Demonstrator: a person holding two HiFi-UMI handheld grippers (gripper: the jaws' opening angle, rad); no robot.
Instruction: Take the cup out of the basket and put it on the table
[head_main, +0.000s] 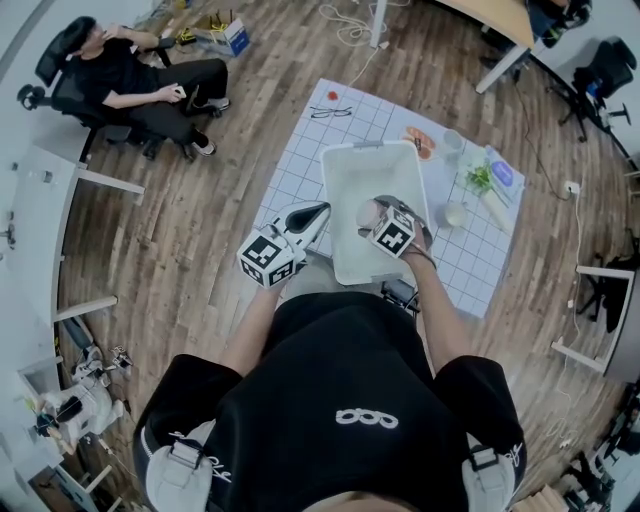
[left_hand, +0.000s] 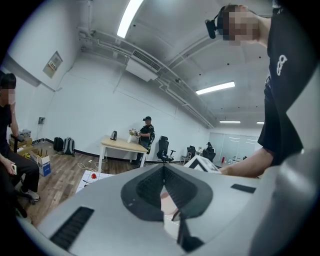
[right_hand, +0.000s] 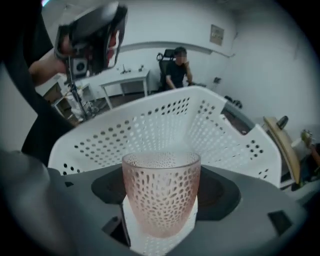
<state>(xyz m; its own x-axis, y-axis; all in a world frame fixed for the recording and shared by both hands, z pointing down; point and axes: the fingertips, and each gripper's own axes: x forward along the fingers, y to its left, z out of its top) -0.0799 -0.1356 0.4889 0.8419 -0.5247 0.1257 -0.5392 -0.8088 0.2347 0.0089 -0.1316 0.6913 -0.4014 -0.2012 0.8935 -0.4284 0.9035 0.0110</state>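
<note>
Wooden plank flooring (head_main: 200, 230) surrounds a white grid-lined tabletop (head_main: 300, 170), where a white perforated plastic basket (head_main: 345, 170) takes up the middle. Its holed walls (right_hand: 165, 125) rise around the right gripper (head_main: 375, 215), which is clamped on a pink frosted, dimpled glass cup (right_hand: 161, 192), upright inside the basket. The left gripper (head_main: 315, 213) hangs at the basket's left rim, jaws pressed together and empty. A small pale cup (head_main: 455, 215), green vegetables (head_main: 480, 178) and spectacles (head_main: 330, 111) lie on the table outside.

I note black short-sleeved shirt (head_main: 300, 380), white loop logo (head_main: 366, 417); left gripper (head_main: 318, 212), right gripper (head_main: 372, 213) grey, black-and-white marker cubes (head_main: 268, 257).
</note>
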